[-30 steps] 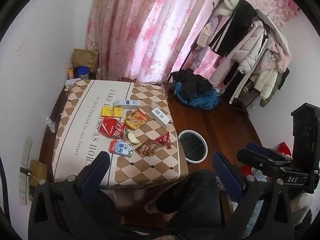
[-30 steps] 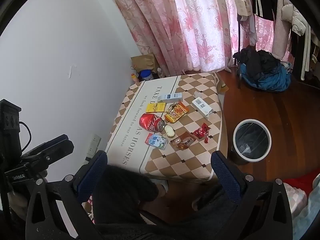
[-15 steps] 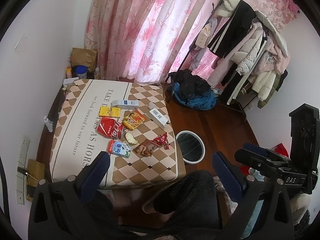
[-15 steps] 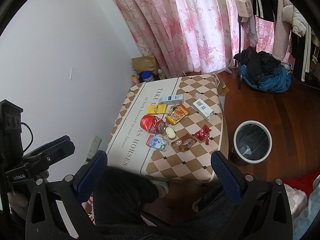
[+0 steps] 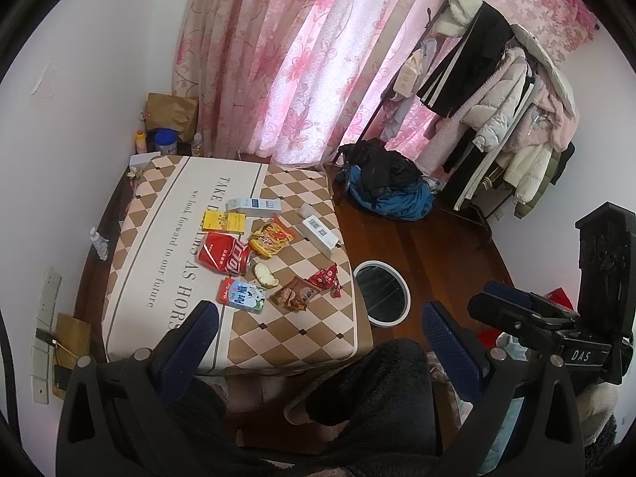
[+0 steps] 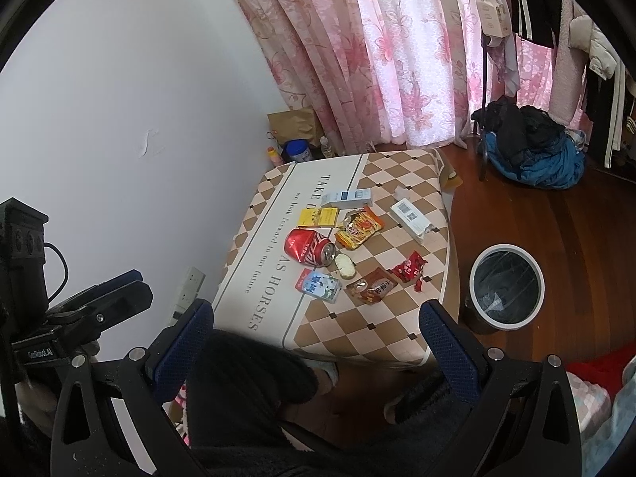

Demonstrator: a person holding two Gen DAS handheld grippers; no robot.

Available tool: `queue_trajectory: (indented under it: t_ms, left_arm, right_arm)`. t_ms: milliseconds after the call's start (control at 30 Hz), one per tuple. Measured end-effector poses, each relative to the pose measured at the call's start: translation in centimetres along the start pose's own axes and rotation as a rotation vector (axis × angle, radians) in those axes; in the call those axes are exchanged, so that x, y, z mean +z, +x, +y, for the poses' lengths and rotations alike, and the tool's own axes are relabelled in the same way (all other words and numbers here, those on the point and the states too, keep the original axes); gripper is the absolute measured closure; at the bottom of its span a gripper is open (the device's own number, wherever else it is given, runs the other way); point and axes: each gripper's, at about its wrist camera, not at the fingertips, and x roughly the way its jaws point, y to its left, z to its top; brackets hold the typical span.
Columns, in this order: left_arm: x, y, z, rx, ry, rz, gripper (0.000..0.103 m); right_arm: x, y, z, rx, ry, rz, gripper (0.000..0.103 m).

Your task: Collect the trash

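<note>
Trash lies on a low checkered table [image 5: 278, 330] [image 6: 357, 334]: a crushed red can [image 5: 223, 254] [image 6: 308, 247], a milk carton [image 5: 241, 295] [image 6: 318, 285], a brown wrapper [image 5: 295, 296] [image 6: 371, 288], a red wrapper [image 5: 326, 279] [image 6: 409, 268], a yellow snack bag [image 5: 271, 237] [image 6: 359, 230], a yellow box [image 5: 223, 221], white boxes [image 5: 318, 233] and a food scrap [image 5: 264, 275]. A white-rimmed bin [image 5: 382, 297] [image 6: 505, 284] stands on the floor right of the table. My left gripper [image 5: 318, 342] and right gripper [image 6: 316, 338] are open and empty, high above the table's near edge.
A clothes rack [image 5: 505, 91] and a pile of dark and blue clothes [image 5: 387, 185] stand at the back right. Pink curtains [image 5: 302, 51] cover the far wall. A paper bag and bottles [image 5: 167, 127] sit in the far left corner. The person's dark-clad legs [image 5: 369, 393] are below the grippers.
Both grippers have risen and drawn back slightly, so the table looks a bit smaller and farther. Both stay open; nothing on the table has moved.
</note>
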Motion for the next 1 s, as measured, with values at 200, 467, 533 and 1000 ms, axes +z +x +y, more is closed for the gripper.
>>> queue_trajectory:
  t_ms: [200, 467, 533, 1000]
  left_arm:
    - [0.07, -0.13, 0.45, 0.008, -0.002, -0.007, 0.0]
    - [0.08, -0.13, 0.7, 0.008, -0.001, -0.004, 0.0]
    - [0.09, -0.17, 0.77, 0.005, 0.0, -0.006, 0.0]
    - [-0.21, -0.33, 0.36, -0.002, 0.012, -0.011, 0.0]
  right_arm:
    - [0.28, 0.46, 0.52, 0.006, -0.011, 0.0, 0.0]
    - [0.07, 0.58, 0.62, 0.009, -0.014, -0.002, 0.0]
    - [0.04, 0.55, 0.62, 0.01, -0.015, -0.003, 0.0]
    - [-0.07, 0.35, 0.62, 0.011, -0.016, -0.008, 0.0]
